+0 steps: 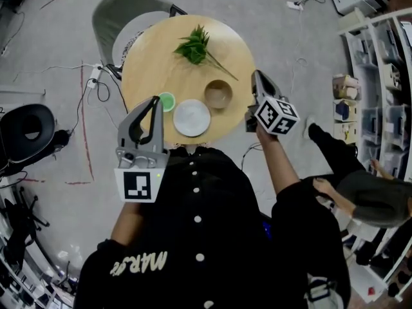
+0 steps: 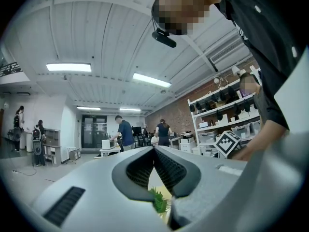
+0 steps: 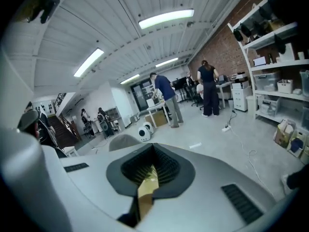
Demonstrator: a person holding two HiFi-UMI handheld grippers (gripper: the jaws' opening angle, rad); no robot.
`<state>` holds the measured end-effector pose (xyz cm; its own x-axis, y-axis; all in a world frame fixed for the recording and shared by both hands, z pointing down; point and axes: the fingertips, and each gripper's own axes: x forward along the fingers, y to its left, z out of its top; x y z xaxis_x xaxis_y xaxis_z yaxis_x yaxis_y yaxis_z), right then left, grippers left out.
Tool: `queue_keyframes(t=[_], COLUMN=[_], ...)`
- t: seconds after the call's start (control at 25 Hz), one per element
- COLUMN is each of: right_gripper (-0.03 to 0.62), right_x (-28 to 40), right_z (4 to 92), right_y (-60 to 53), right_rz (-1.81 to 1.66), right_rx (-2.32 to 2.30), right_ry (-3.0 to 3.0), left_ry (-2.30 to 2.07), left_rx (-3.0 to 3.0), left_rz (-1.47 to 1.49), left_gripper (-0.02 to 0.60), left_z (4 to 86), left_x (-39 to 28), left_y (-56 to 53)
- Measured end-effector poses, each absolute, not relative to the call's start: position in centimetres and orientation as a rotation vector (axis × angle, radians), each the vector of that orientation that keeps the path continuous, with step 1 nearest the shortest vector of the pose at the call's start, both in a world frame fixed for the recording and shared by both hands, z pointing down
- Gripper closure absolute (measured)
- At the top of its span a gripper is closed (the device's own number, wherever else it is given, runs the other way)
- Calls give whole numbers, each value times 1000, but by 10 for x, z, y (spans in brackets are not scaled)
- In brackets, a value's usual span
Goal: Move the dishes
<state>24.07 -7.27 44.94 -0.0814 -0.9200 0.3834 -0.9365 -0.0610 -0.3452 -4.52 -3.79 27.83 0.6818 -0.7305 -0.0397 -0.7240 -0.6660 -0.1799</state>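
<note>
A round wooden table [image 1: 161, 56] carries a brown bowl [image 1: 218, 94], a white plate [image 1: 192, 118], a small green dish [image 1: 167, 101] and a leafy green sprig [image 1: 195, 46]. My left gripper [image 1: 155, 100] is raised over the table's near left edge, beside the green dish, shut and empty. In its own view the left gripper [image 2: 154, 150] has its jaws meeting, with the sprig [image 2: 159, 202] seen beneath them. My right gripper [image 1: 257, 74] hangs off the table's right edge, apart from the bowl, shut on nothing. In its own view the right gripper [image 3: 153, 148] shows only a strip of table wood [image 3: 146, 190] below the jaws.
A grey chair [image 1: 122, 18] stands behind the table and a black stool [image 1: 26, 131] at the left. Shelving with boxes [image 1: 380, 89] lines the right side, where another person [image 1: 360, 198] sits. Cables run across the floor. Several people stand far off.
</note>
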Motion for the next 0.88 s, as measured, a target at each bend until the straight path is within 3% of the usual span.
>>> queue_keyframes(t=[0.44,0.88], right_gripper=[593,594], right_x=[229,234], right_z=[318,252], right_y=[-57,-34], right_rz=[341,131], right_rx=[2182,2286], right_ry=[-2307,-2402], left_ry=[1263,1387], left_rx=[-2674,-2591], left_rz=[-48,-46], left_gripper=[578,578], left_z=[259,243], left_x=[-79,-127], left_y=[-68,-104])
